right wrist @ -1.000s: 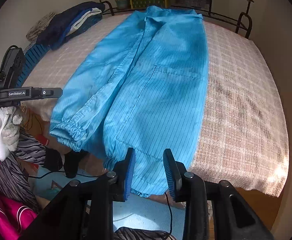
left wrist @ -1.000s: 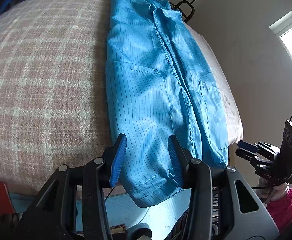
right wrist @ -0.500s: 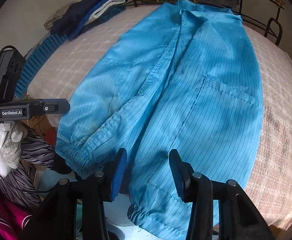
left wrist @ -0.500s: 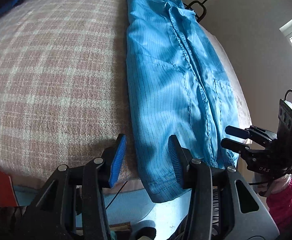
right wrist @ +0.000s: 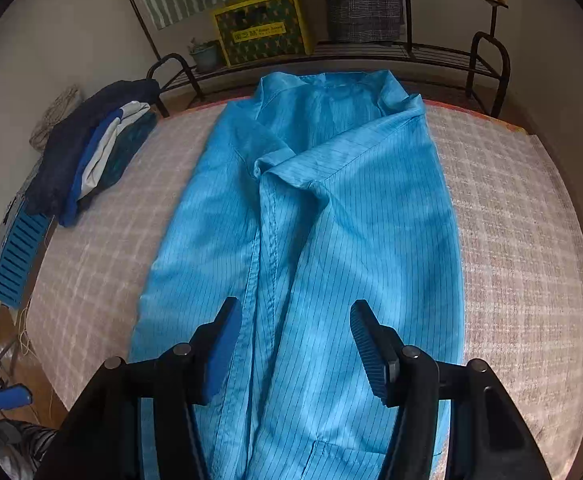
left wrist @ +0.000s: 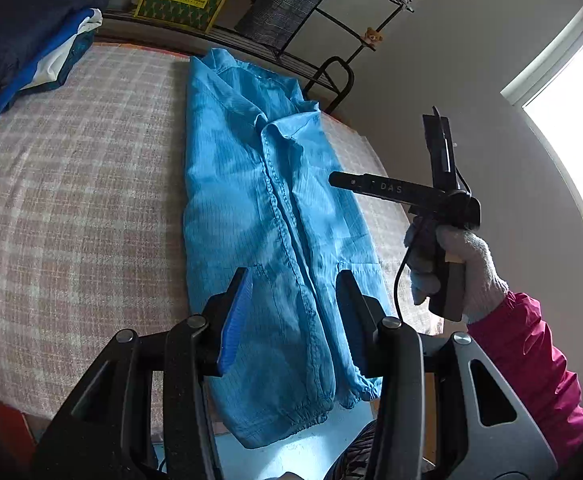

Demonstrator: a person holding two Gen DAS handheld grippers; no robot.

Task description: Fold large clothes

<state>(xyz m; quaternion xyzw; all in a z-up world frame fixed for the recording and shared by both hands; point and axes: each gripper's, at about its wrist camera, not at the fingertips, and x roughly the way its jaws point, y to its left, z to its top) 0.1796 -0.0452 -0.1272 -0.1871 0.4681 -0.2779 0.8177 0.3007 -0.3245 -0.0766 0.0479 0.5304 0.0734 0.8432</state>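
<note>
Left wrist view gives us the blue garment (left wrist: 259, 208) laid lengthwise on the checked bed (left wrist: 71, 208), cuffs hanging over the near edge; our left claw (left wrist: 291, 312) hangs above it, pads apart, gripping nothing; our right claw (right wrist: 291, 344) is opening over the cloth, clear of it; folded dark clothes (right wrist: 91, 152) sit at the bed's far left corner.

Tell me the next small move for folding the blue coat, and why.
Probably lower both grippers to the coat's near hem and pinch it, one at each side. The coat lies lengthwise on the bed, sides already folded in, collar at the far end. The left gripper is open and empty above the cloth; the right gripper's jaws are opening, with nothing gripped. A lengthwise fold seems due.
</note>
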